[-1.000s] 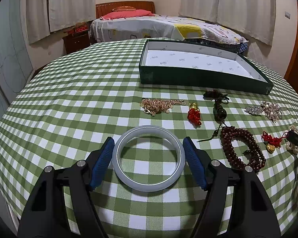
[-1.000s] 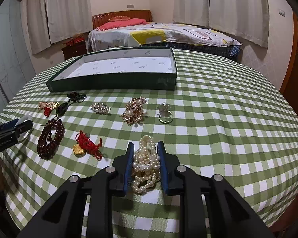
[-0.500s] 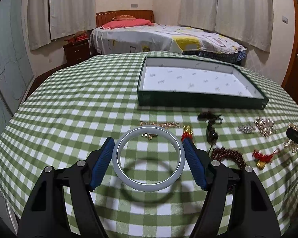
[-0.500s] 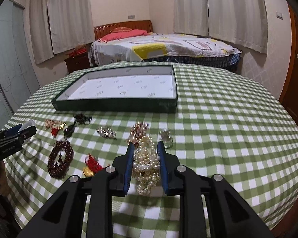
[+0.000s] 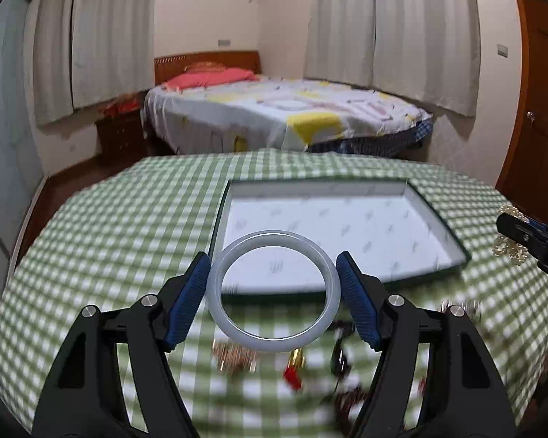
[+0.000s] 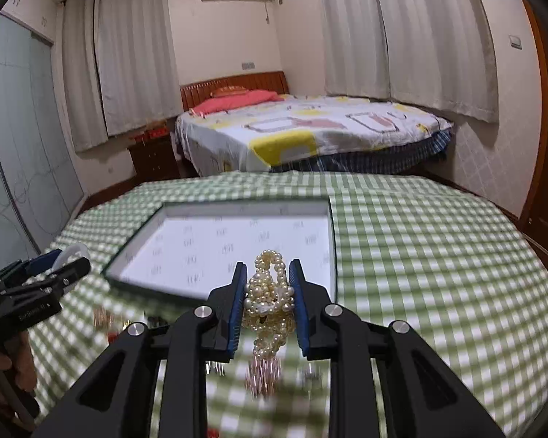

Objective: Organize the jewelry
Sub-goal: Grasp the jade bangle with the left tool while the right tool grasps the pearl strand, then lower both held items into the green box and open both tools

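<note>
Bangle (image 5: 273, 291) and pearls (image 6: 270, 297) now raised higher, nearer the box (image 5: 453, 244).

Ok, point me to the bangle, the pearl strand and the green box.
bangle (image 5: 215, 288): left wrist view, left side of the ring.
pearl strand (image 6: 270, 295): right wrist view, middle of the bunch.
green box (image 6: 157, 286): right wrist view, near rim.

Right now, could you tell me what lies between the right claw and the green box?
Only bare checked tablecloth separates the right claw, shut on pearls, from the box, per the right wrist view.
</note>
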`<state>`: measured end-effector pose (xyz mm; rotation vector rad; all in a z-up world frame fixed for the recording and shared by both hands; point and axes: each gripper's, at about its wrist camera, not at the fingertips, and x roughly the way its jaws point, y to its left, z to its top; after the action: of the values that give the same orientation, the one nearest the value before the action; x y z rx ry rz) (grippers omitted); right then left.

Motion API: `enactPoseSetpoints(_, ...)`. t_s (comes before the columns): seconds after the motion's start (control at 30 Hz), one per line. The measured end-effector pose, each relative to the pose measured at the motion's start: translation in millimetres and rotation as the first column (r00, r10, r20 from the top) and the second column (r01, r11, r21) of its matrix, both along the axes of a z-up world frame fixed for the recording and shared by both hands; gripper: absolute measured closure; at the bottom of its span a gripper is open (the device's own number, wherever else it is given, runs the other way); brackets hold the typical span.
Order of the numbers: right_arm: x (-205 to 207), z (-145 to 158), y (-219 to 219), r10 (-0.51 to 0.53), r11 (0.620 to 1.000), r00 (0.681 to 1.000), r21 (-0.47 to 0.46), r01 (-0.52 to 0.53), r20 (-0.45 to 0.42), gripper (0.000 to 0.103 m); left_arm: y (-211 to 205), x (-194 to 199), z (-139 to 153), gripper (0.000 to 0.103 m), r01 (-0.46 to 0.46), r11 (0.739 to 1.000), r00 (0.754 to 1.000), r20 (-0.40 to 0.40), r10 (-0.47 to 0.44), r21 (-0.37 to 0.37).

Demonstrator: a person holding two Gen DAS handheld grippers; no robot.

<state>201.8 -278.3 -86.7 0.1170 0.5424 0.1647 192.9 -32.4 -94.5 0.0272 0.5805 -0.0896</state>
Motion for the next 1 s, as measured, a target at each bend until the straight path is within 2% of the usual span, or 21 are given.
enactPoseSetpoints(0.1, 19, 8, 1, 0.002, 1.000, 0.999, -0.003, -0.002, 0.036, 0.078, -7, 25, 8, 0.034, 0.005, 1.000, 1.000, 0.027, -0.004, -0.014)
enactPoseSetpoints(0.2, 40, 2, 2, 0.006, 1.000, 1.000, 0.009, -0.006, 0.022, 0.078, -13, 50, 5, 0.034, 0.004, 1.000, 1.000, 0.024, -0.004, -0.017)
enactPoseSetpoints(0.33, 68, -30, -1, 0.013, 0.999, 0.997, 0.045, -0.010, -0.078, 0.078, -17, 80, -18, 0.034, 0.001, 1.000, 0.999, -0.040, -0.002, -0.011)
enactPoseSetpoints(0.5, 88, -58, 3, 0.014, 0.999, 0.986, 0.035, -0.008, -0.168, 0.078, -16, 109, -52, 0.034, -0.001, 1.000, 0.989, -0.147, 0.002, 0.007)
enactPoseSetpoints(0.73, 103, -82, 4, 0.016, 1.000, 0.964, 0.012, -0.014, -0.264, 0.078, -7, 125, -78, 0.034, -0.016, 1.000, 0.971, -0.236, 0.019, 0.015)
enactPoseSetpoints(1.0, 105, -87, 1, 0.013, 1.000, 0.958, -0.001, -0.013, -0.287, 0.077, -10, 130, -91, 0.034, 0.000, 1.000, 0.957, -0.290, 0.004, 0.014)
